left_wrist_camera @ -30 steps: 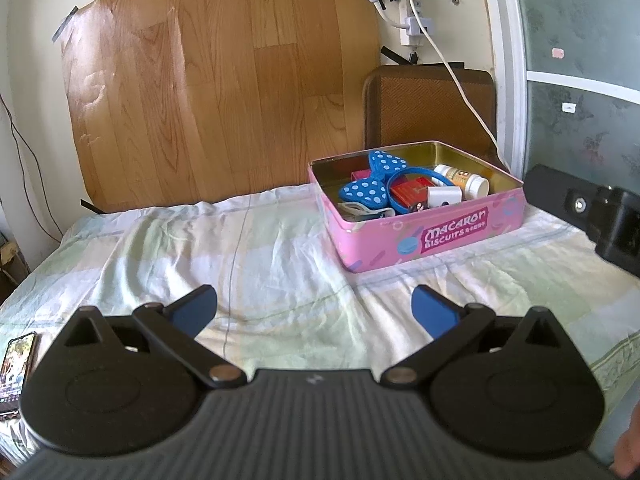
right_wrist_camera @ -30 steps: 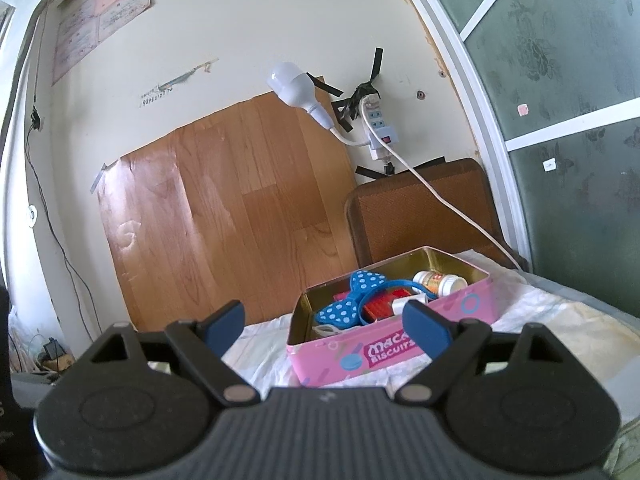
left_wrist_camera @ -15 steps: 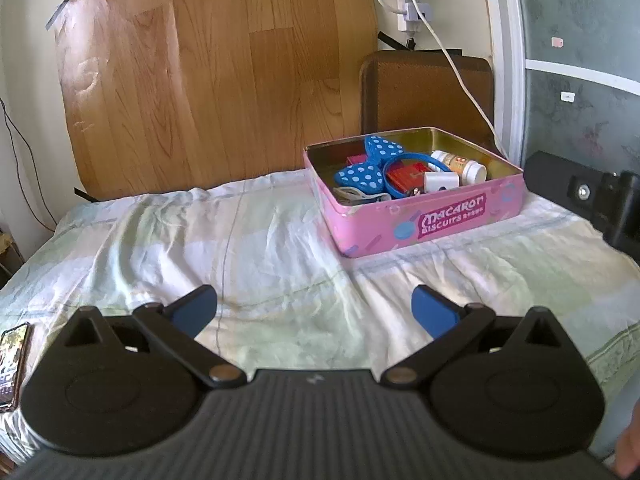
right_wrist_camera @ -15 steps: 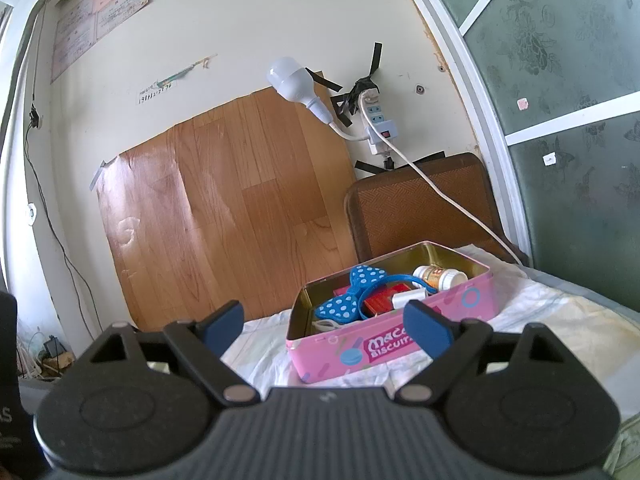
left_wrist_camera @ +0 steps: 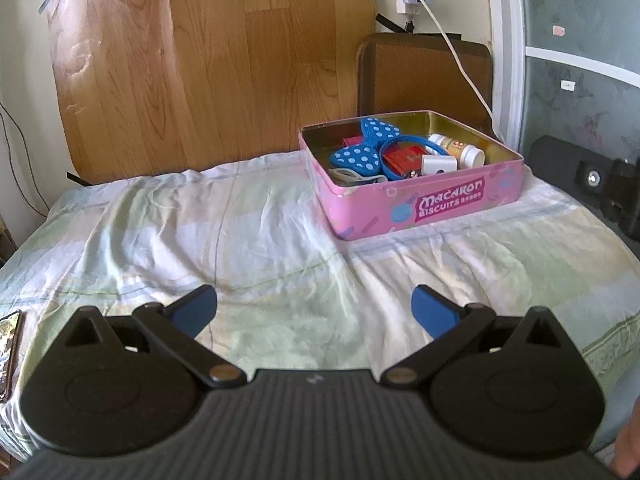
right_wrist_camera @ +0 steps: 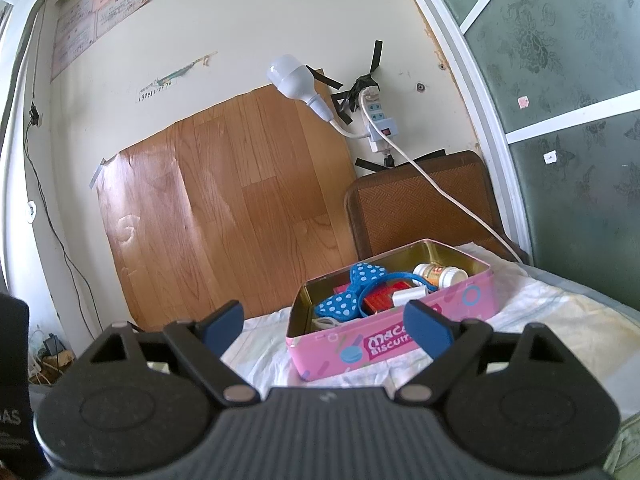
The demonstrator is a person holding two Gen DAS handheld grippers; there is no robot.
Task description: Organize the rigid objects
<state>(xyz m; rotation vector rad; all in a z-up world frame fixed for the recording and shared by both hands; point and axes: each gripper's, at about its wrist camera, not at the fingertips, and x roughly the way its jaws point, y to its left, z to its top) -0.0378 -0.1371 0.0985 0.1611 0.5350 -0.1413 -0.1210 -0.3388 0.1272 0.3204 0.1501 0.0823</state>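
Observation:
A pink biscuit tin [left_wrist_camera: 448, 204] stands open on the bed at the right; it also shows in the right wrist view [right_wrist_camera: 400, 344]. Inside lie a blue polka-dot bow headband [left_wrist_camera: 360, 152], a red box [left_wrist_camera: 404, 158], a white pill bottle [left_wrist_camera: 460, 148] and a small white block [left_wrist_camera: 438, 164]. My left gripper [left_wrist_camera: 314, 310] is open and empty, well short of the tin and to its left. My right gripper [right_wrist_camera: 324, 322] is open and empty, held above the bed in front of the tin. Its black body [left_wrist_camera: 592, 176] shows at the right edge of the left wrist view.
The bed has a pale green and white sheet [left_wrist_camera: 200, 232]. A phone [left_wrist_camera: 10, 348] lies at its left edge. A wood-grain panel [left_wrist_camera: 216, 60] and a brown chair back [left_wrist_camera: 424, 72] stand behind. A white cable [right_wrist_camera: 448, 196] hangs from a wall socket strip toward the tin.
The left wrist view has tilted down, so the tin sits lower and nearer in view. The right gripper has drifted slightly. Both stay open and empty.

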